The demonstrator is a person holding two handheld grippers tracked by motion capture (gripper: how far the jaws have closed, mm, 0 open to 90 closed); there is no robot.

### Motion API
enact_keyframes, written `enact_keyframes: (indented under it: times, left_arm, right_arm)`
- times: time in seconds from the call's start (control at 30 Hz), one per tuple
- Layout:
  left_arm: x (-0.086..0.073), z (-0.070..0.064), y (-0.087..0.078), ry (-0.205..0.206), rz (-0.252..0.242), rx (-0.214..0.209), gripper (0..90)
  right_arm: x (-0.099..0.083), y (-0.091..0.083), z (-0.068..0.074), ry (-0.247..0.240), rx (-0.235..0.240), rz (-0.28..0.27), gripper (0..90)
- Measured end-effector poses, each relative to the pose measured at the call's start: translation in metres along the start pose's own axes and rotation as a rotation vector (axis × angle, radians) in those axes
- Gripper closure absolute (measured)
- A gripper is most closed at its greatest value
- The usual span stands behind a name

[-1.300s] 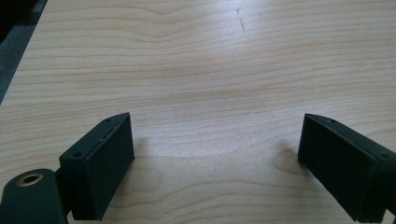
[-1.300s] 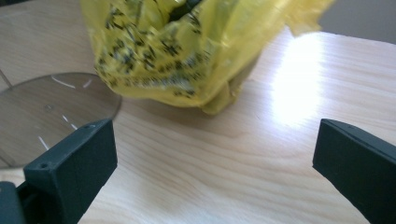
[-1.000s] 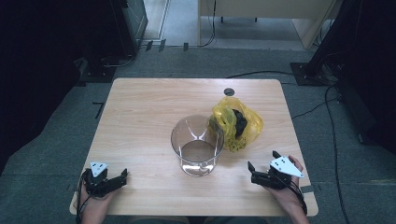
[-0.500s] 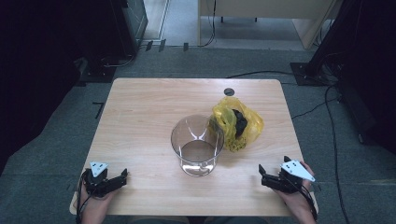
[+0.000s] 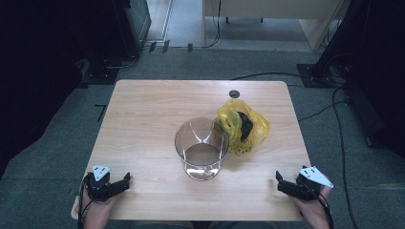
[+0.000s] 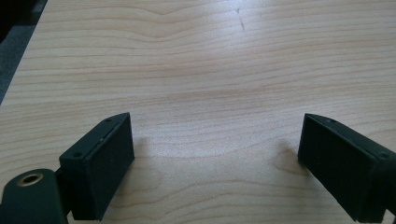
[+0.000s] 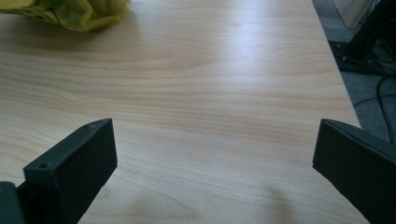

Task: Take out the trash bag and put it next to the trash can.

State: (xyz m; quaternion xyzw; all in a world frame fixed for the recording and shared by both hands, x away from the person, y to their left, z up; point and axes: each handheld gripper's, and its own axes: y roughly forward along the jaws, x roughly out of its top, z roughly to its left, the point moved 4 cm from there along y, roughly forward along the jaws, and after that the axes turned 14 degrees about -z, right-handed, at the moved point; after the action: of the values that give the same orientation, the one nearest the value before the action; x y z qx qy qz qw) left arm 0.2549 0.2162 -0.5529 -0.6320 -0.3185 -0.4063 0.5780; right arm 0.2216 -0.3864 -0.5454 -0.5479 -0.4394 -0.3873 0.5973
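Note:
A clear glass bowl stands near the middle of the wooden table. Against its right side lies a crumpled yellow plastic bag with something dark inside; a corner of the yellow bag shows at the top left of the right gripper view. My left gripper rests at the front left corner of the table, open, with only bare wood between its jaws. My right gripper sits at the front right edge, open and holding nothing.
A small dark round grommet sits in the tabletop near its far edge. Grey carpet surrounds the table, with cables and dark equipment stands on the floor to the right and back left.
My right gripper has drawn back toward the front right edge of the table and a little to the right. The left gripper, bowl and bag have stayed put.

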Motion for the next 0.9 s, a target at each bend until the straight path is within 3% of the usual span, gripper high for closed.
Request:
enact_keyframes:
  times: [0.4,0.57,0.9]
  left_arm:
    - [0.0,0.0,0.0,0.0,0.0,0.0,10.0]
    - [0.0,0.0,0.0,0.0,0.0,0.0,10.0]
    - [0.0,0.0,0.0,-0.002,-0.001,-0.002,10.0]
  right_arm:
    - [-0.007,-0.008,-0.012,0.001,-0.037,0.056,0.0]
    - [-0.009,-0.01,-0.016,0.025,-0.056,0.092,0.0]
    - [-0.015,-0.006,-0.013,-0.004,-0.074,0.187,0.0]
